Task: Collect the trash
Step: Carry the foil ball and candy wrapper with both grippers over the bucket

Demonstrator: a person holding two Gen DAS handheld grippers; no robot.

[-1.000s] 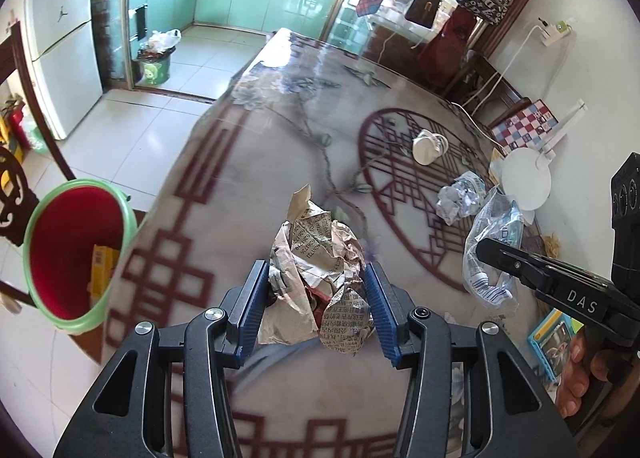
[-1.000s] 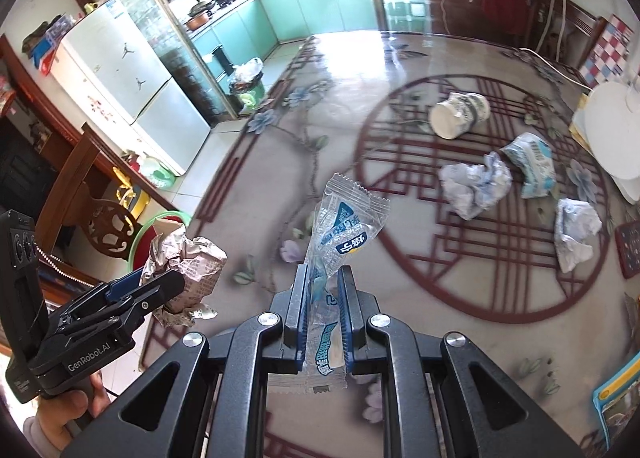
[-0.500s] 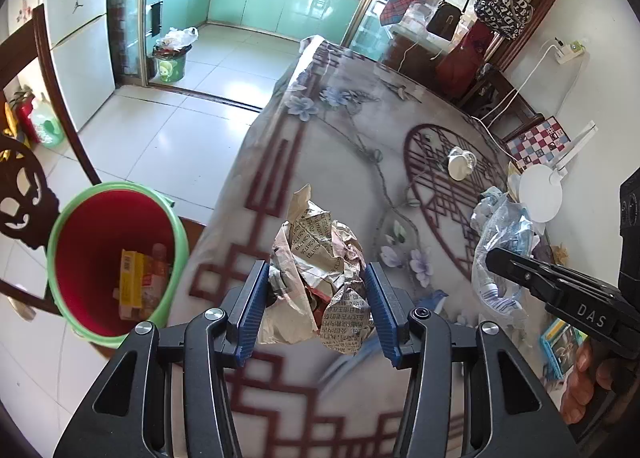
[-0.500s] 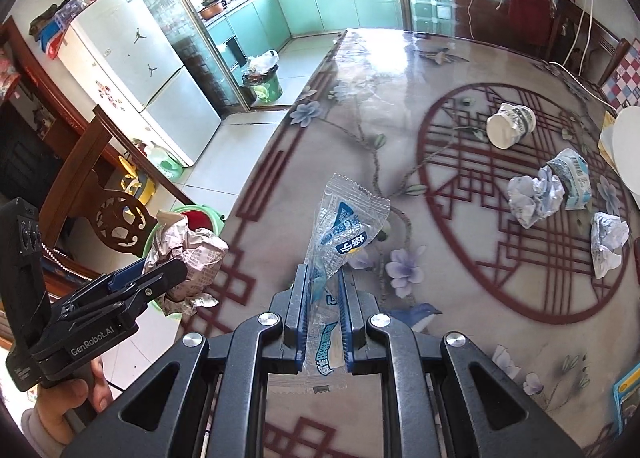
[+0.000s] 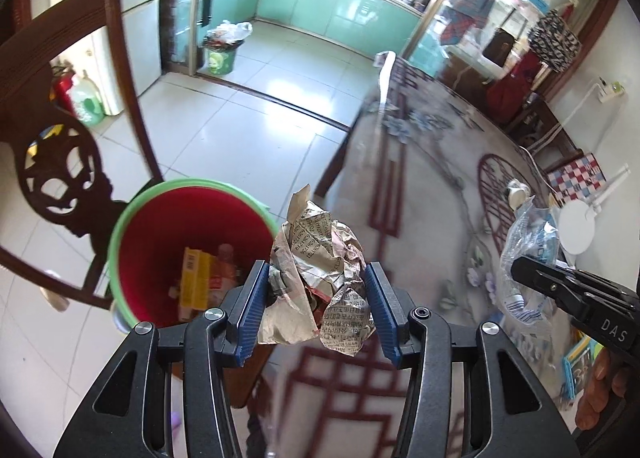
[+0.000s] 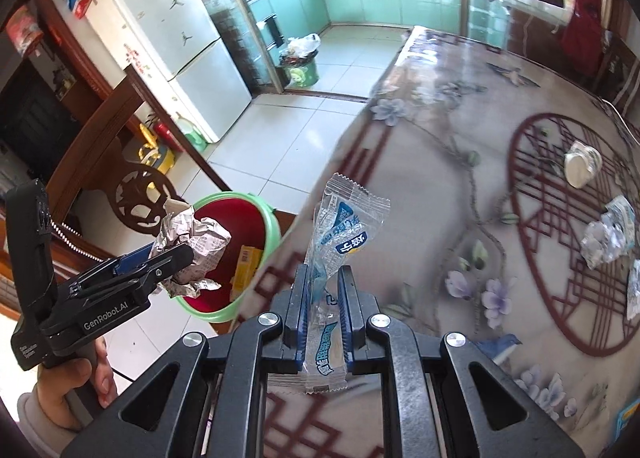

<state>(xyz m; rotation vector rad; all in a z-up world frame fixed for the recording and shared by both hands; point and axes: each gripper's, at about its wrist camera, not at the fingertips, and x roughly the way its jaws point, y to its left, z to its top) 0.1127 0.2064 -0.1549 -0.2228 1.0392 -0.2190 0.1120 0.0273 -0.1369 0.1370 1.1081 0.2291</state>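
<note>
My left gripper had its blue fingers clamped on a crumpled newspaper wad. In the left wrist view the wad sat just right of the bin, overlapping its right rim edge. The bin, green rim and red inside, stood on the tiled floor beside the worktop edge. A yellow box and some other scraps lay inside the bin. A dark carved chair stood directly behind the bin.

My right gripper had its fingers nearly closed, pinching a clear wrapper with blue print. The wrapper stuck up and out from the fingers, over the worktop edge, to the right of the bin. In the right wrist view the left gripper with the newspaper wad hung above the bin opening, a hand holding its handle.

Farther from the bin, on the worktop's red round pattern, more trash lay: a white paper cup on its side and a crumpled foil-like wrapper. In the left wrist view the right gripper showed at the right edge with the wrapper in it. A second green bin with a bag stood well beyond the near bin, by the kitchen doorway.
</note>
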